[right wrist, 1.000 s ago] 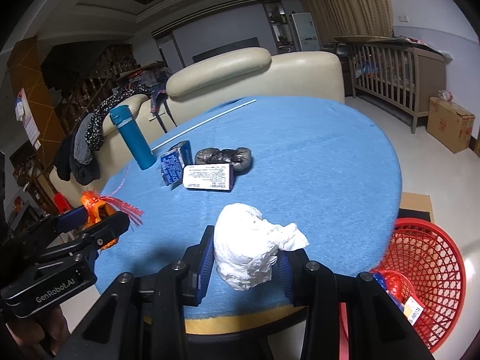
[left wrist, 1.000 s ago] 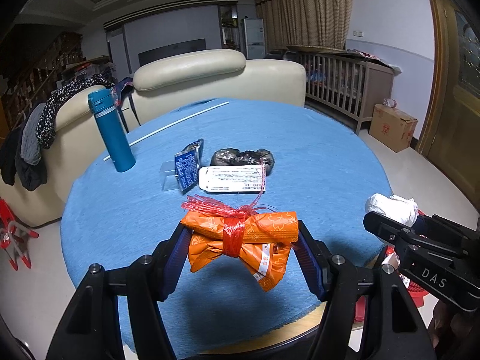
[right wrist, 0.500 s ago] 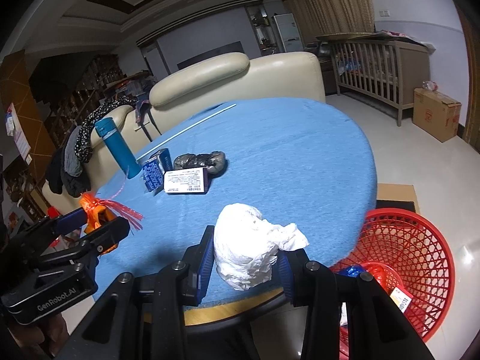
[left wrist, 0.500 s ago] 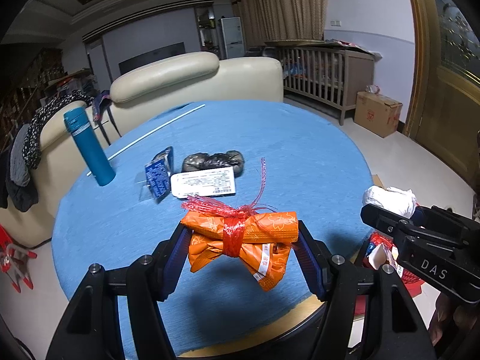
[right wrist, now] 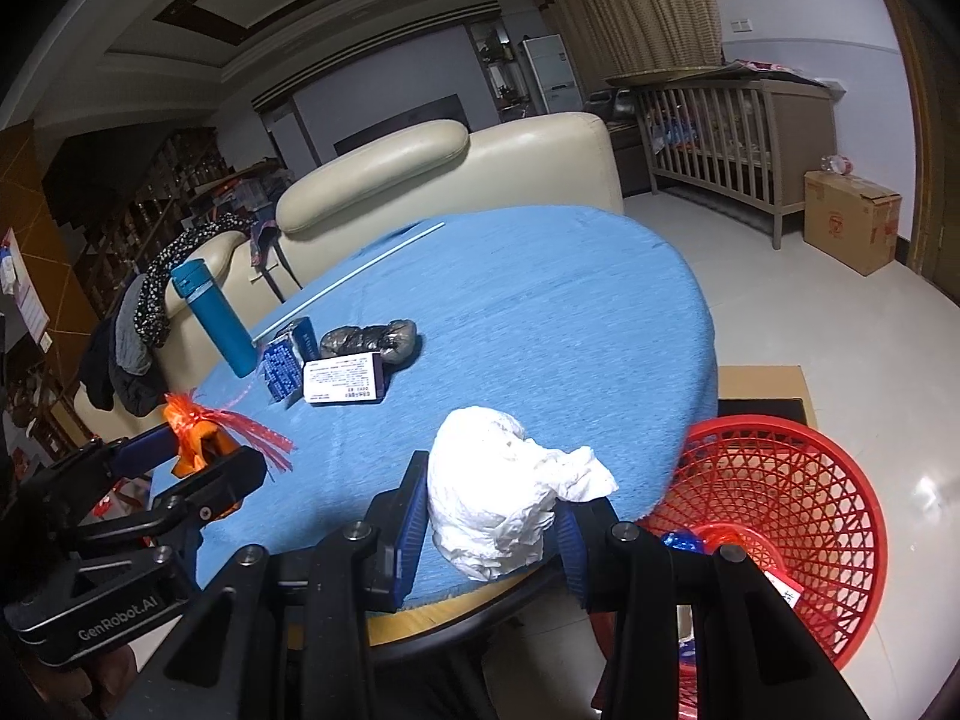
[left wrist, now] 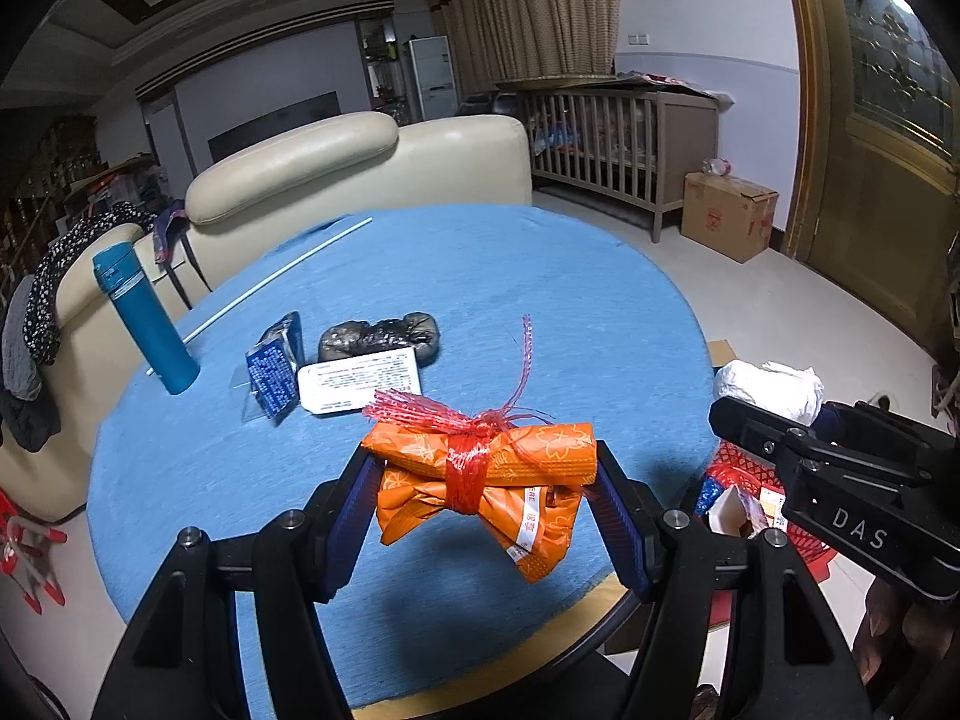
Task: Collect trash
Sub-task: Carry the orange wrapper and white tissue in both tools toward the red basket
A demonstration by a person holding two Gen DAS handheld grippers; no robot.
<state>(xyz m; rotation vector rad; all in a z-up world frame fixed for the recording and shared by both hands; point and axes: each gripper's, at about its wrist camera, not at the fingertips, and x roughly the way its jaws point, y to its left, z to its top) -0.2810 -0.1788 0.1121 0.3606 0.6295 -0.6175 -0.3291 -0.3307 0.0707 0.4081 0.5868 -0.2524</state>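
My left gripper [left wrist: 483, 495] is shut on an orange wrapper bundle [left wrist: 486, 480] tied with red mesh string, held above the near part of the blue round table [left wrist: 540, 276]. My right gripper [right wrist: 492, 516] is shut on a crumpled white tissue wad [right wrist: 498, 510] over the table's near edge; the wad [left wrist: 768, 384] also shows at the right of the left wrist view. A red mesh basket [right wrist: 774, 516] stands on the floor at the right with some trash inside. On the table lie a white card box [left wrist: 360, 381], a blue packet [left wrist: 273, 369] and a dark crumpled bag [left wrist: 378, 336].
A teal flask [left wrist: 147, 318] stands at the table's left, with a long white stick [left wrist: 270, 282] behind it. A cream sofa [left wrist: 336, 174] with clothes draped on it backs the table. A wooden crib [left wrist: 618, 138] and a cardboard box [left wrist: 726, 216] are at the far right.
Both grippers have drifted to the right along the table's near edge with their loads still held; the table items slid left in view and the red basket came closer to the right gripper.
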